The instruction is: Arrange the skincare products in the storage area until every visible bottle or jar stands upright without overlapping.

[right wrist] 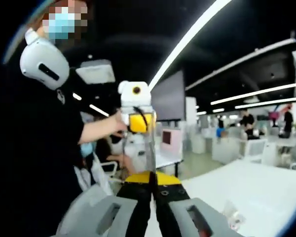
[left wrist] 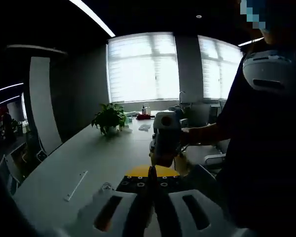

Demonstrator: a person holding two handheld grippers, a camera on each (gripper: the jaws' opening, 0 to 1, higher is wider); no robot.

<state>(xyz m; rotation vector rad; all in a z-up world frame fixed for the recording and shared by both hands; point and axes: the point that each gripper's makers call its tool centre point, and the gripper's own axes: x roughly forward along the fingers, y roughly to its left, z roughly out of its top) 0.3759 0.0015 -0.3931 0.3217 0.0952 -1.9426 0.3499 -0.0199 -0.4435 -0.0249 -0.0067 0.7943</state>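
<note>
In the left gripper view my left gripper (left wrist: 150,172) rises from the bottom with its jaws pressed together and nothing between them. Facing it, above the white table (left wrist: 64,173), is my right gripper (left wrist: 164,155), held in a person's hand. In the right gripper view my right gripper (right wrist: 152,175) is shut and holds nothing, and the left gripper (right wrist: 137,140), white with a yellow block, is held up opposite it. A few small bottles (left wrist: 145,109) stand far off at the table's end, too small to make out.
A potted plant (left wrist: 108,119) stands on the long white table, with a flat white strip (left wrist: 76,185) nearer me. The person in dark clothes (left wrist: 261,148) stands close on one side. A small clear item (right wrist: 232,213) lies on the tabletop. Desks and people (right wrist: 246,121) fill the background.
</note>
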